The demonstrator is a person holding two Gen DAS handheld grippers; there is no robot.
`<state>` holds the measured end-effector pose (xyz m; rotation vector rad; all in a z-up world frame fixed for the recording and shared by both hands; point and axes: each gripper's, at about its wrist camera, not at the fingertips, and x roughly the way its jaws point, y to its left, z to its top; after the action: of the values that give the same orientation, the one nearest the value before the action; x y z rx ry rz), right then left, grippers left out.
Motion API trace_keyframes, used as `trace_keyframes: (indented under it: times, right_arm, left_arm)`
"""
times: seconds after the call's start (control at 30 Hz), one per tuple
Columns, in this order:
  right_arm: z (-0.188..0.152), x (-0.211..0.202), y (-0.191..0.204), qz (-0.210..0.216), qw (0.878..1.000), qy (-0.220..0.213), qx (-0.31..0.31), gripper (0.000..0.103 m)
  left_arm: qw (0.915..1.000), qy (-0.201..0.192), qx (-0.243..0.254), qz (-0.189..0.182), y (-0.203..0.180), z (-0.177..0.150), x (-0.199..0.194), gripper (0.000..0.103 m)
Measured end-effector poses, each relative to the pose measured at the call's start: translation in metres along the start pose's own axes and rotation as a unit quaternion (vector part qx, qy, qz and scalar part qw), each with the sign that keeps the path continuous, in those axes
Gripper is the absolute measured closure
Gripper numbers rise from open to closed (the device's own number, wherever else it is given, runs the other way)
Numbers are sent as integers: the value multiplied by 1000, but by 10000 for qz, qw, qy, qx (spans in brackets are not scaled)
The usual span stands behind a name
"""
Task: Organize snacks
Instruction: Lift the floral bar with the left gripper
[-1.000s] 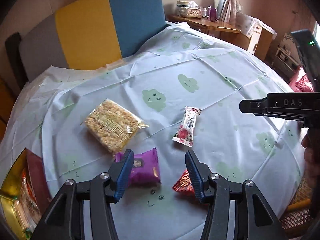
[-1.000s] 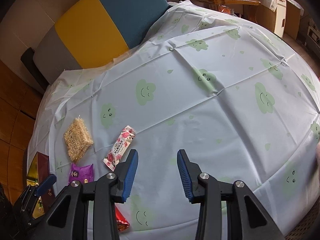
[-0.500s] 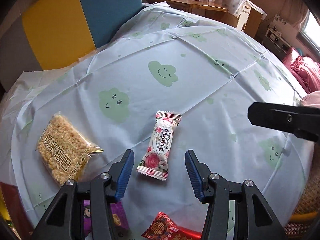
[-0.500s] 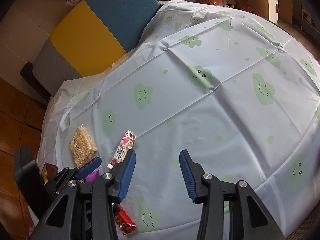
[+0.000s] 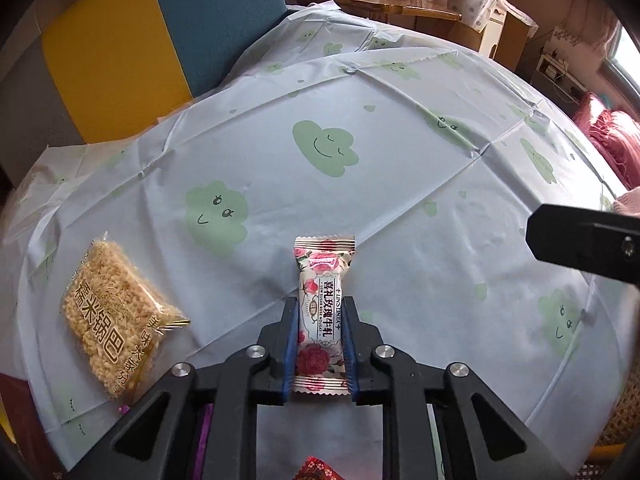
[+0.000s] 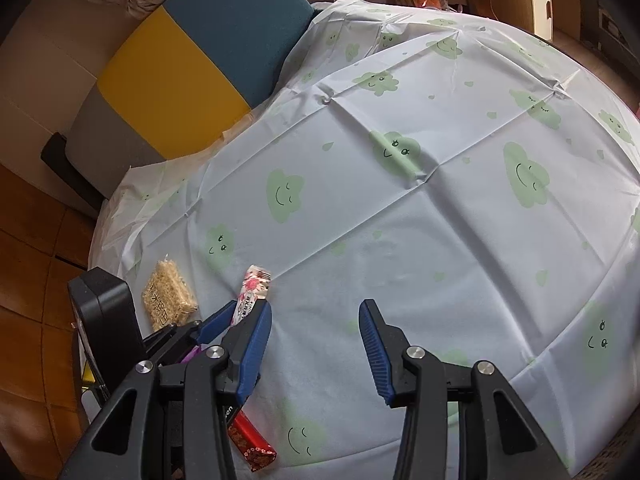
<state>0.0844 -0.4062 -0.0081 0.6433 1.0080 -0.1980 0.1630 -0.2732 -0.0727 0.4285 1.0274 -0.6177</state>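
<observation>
My left gripper (image 5: pixel 319 312) is shut on a rose-print nougat packet (image 5: pixel 322 304) that lies lengthwise between its blue pads on the tablecloth. The packet also shows in the right wrist view (image 6: pixel 252 294), held by the left gripper there. A rice cracker pack (image 5: pixel 114 316) lies to its left, also in the right wrist view (image 6: pixel 168 300). A purple snack (image 5: pixel 204 436) and a red snack (image 5: pixel 318 470) peek out under the left gripper. The red snack (image 6: pixel 254 442) lies under my right gripper (image 6: pixel 316 316), which is open and empty above the cloth.
The round table wears a pale cloth with green clouds (image 5: pixel 400 184). A yellow and blue chair back (image 5: pixel 160 32) stands behind it. A dark red box edge (image 5: pixel 12 412) shows at far left. A wooden side table (image 5: pixel 384 0) with a tissue box stands beyond.
My left gripper moved forward over the nougat packet and closed on it. The right gripper stayed open and shifted slightly.
</observation>
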Motion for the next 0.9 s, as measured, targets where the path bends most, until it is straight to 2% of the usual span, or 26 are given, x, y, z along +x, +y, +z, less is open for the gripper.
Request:
trace_keyframes:
  times: [0.17, 0.57, 0.9]
  right_arm:
    - [0, -1, -2, -6, 10000, -11, 24, 57]
    - [-7, 14, 11, -173, 9985, 307, -415, 57]
    - [-14, 24, 17, -330, 9953, 545, -726, 57]
  left_arm:
    - [9995, -133, -281, 8, 11, -15, -18, 84]
    - [9926, -704, -967, 189, 46, -69, -98, 84]
    - [9892, -592, -1270, 442, 57, -138, -120, 84]
